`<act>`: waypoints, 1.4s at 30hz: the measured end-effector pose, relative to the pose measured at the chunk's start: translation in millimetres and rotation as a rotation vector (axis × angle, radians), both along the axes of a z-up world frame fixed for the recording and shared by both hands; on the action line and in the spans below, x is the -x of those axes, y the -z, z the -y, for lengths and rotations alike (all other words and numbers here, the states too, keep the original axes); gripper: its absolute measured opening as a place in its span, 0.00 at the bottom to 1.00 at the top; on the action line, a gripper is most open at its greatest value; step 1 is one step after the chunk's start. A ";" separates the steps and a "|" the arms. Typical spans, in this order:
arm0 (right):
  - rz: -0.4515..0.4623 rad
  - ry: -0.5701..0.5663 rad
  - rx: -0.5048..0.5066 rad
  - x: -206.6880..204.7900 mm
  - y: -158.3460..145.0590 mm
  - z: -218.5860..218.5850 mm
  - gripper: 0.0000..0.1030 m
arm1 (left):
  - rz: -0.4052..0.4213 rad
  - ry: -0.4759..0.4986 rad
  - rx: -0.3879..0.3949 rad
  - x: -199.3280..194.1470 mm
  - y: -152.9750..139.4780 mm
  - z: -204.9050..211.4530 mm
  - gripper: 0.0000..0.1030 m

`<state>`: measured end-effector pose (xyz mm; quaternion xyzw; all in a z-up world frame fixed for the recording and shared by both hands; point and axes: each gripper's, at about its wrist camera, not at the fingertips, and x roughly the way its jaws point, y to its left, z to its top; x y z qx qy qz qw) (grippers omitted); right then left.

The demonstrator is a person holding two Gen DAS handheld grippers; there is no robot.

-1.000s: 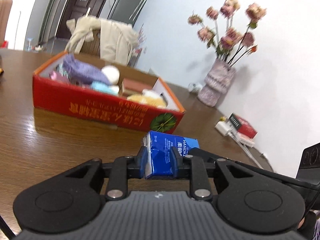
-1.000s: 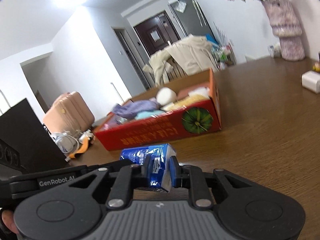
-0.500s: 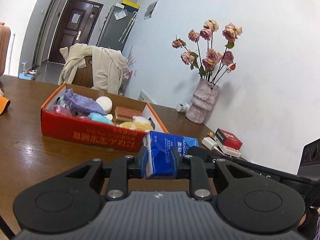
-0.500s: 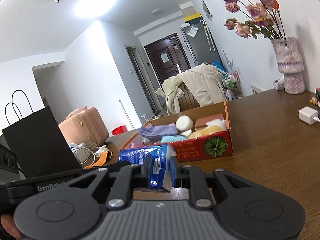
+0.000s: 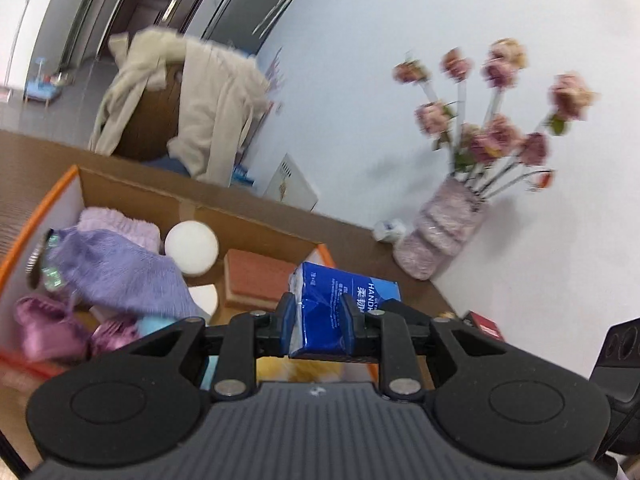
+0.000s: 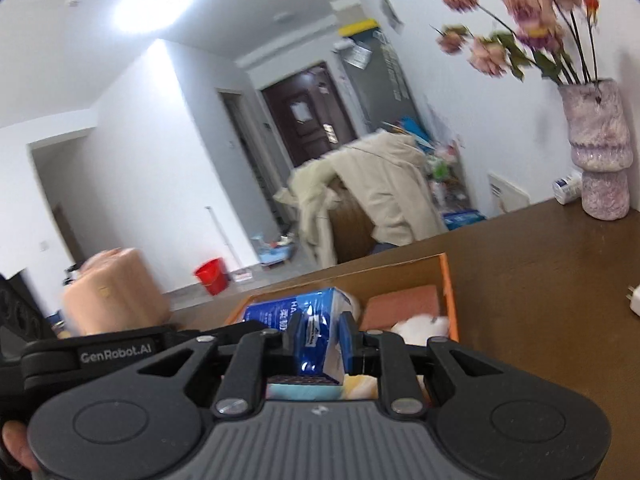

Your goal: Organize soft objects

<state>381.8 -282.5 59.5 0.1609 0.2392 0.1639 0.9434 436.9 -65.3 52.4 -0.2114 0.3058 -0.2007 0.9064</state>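
Note:
Both grippers are shut on one blue tissue pack, one at each end. My left gripper [image 5: 318, 318] grips the blue tissue pack [image 5: 336, 312]; my right gripper [image 6: 320, 338] grips the same pack [image 6: 304, 328]. The pack hangs above the right end of the red-and-orange cardboard box [image 5: 48, 196], whose orange rim also shows in the right wrist view [image 6: 448, 288]. Inside lie a purple fuzzy cloth [image 5: 116, 272], a white ball [image 5: 192, 248], a pink sponge block [image 5: 256, 280], pink satin pieces [image 5: 44, 328] and a yellow fluffy thing [image 5: 316, 370] under the pack.
A pink vase of dried roses [image 5: 440, 232] stands on the brown table [image 6: 540, 280] by the wall, also in the right wrist view [image 6: 598, 152]. A white charger [image 6: 634, 300] lies at right. A chair with a beige coat [image 5: 188, 108] stands behind the table.
Both grippers have carried the tissue pack forward from in front of the box to above its right end. The box now fills the lower part of both views.

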 end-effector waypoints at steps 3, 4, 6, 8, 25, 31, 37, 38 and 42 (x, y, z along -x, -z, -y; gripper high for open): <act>-0.073 0.017 0.024 -47.6 16.9 -6.4 0.17 | -0.070 -0.022 -0.002 -39.7 24.9 -2.3 0.23; -0.095 0.019 0.033 -61.4 23.8 -9.2 0.17 | -0.082 -0.026 -0.013 -47.7 31.9 -3.3 0.23; -0.136 0.021 0.062 -83.5 37.9 -15.5 0.18 | -0.118 -0.023 -0.036 -62.5 47.0 -2.5 0.23; -0.174 0.024 0.091 -100.6 51.9 -22.2 0.18 | -0.157 -0.039 -0.058 -73.1 61.9 -3.9 0.23; -0.258 0.020 0.207 -107.1 60.4 -36.4 0.27 | -0.075 -0.016 -0.197 -55.6 28.0 -1.9 0.34; -0.140 0.021 0.215 -62.1 -0.1 -27.7 0.42 | 0.053 -0.068 -0.235 -1.2 -33.0 -22.4 0.44; -0.040 -0.004 0.242 -7.1 -51.8 -19.8 0.54 | 0.092 -0.093 -0.306 52.6 -62.9 -45.6 0.50; -0.028 -0.001 0.248 0.9 -57.5 -19.9 0.55 | 0.096 -0.103 -0.314 59.8 -66.8 -48.8 0.51; 0.001 0.017 0.253 23.0 -69.6 -20.7 0.61 | 0.126 -0.127 -0.339 87.0 -76.0 -55.5 0.63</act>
